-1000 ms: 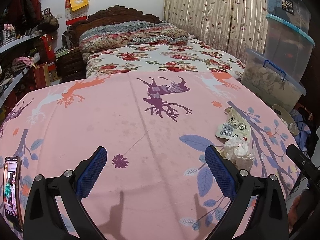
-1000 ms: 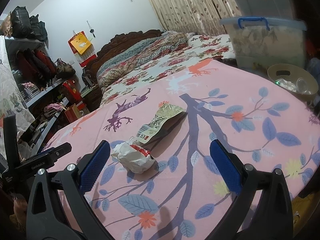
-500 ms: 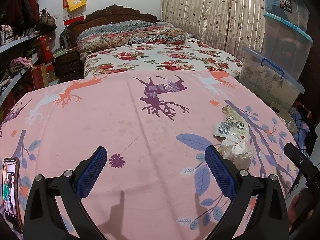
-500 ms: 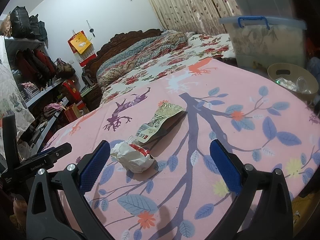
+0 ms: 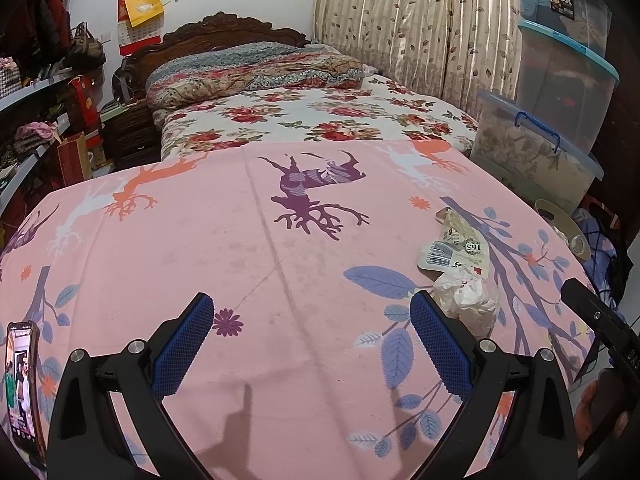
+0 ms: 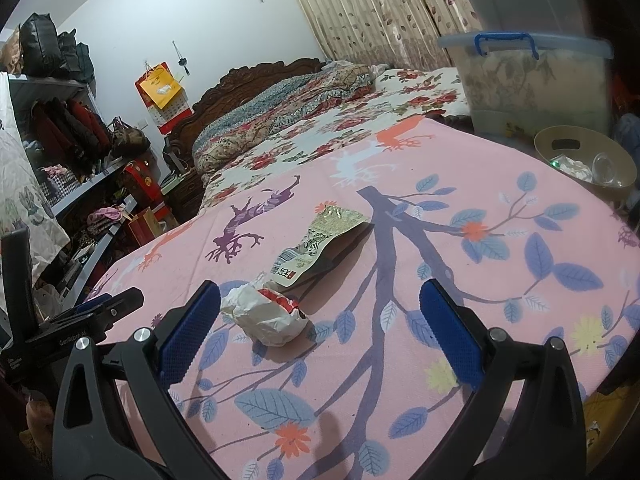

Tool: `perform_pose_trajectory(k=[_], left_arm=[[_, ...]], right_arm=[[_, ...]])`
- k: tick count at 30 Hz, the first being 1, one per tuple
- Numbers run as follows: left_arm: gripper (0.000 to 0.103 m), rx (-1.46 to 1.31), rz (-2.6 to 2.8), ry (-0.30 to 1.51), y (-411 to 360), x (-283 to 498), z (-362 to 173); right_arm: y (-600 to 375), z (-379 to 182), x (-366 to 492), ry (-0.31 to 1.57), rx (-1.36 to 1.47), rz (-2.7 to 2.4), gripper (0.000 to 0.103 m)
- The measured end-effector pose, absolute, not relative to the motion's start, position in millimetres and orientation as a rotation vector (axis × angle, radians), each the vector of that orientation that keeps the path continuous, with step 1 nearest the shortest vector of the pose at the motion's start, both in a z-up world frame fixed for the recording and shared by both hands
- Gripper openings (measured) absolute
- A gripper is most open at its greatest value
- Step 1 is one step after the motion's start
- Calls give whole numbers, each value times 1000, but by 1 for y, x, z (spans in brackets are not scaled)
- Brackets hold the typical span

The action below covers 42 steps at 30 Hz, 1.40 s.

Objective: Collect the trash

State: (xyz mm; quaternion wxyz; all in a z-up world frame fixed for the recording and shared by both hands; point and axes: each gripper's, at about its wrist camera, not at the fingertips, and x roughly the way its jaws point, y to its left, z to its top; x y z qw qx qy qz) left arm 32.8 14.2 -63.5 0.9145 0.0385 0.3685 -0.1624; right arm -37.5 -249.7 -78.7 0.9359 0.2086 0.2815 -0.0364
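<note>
I have both tools hovering over the pink cloth point(image 5: 280, 280) printed with deer and branches. My left hand-held gripper point(image 5: 312, 332) is released, its blue pads point(image 5: 182, 344) spread wide with only bare cloth between them. My right hand-held gripper point(image 6: 320, 328) is likewise released and empty, jaws wide apart.

The trash lies toward my right. A crumpled white paper wad point(image 6: 266, 314) sits on the cloth just beside the right tool's left pad, between the jaws but closer to that side; I cannot tell whether it touches the pad. In the left wrist view the same wad point(image 5: 466, 300) sits just past that tool's right pad. Beyond it, close by, lies a flattened snack wrapper point(image 6: 320, 240) with a barcode and printed numbers, one end lifted slightly off the cloth.

A tan bin point(image 6: 584, 160) holding some litter stands off the cloth's far right edge, below a clear storage box point(image 6: 528, 80). A phone point(image 5: 22, 388) lies at my near left, its screen lit
</note>
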Motion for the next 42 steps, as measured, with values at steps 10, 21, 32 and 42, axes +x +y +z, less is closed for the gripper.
perform_pose_trajectory(k=[10,21,32,42], left_arm=[[95,84,-353,759,11,32,-62],[95,89,-362,769,8,32,-65],[95,37,-481,796,10,28,-69],[95,109,-700,865,-60,25,-87]], right_arm=[[-249,-79,-37,574,427,-75,99],[-251,-79,-37,575,433,-75,99],[-246,-84,-39,579,432,-91,99],[-272,-98,-33,636,545,-125,94]])
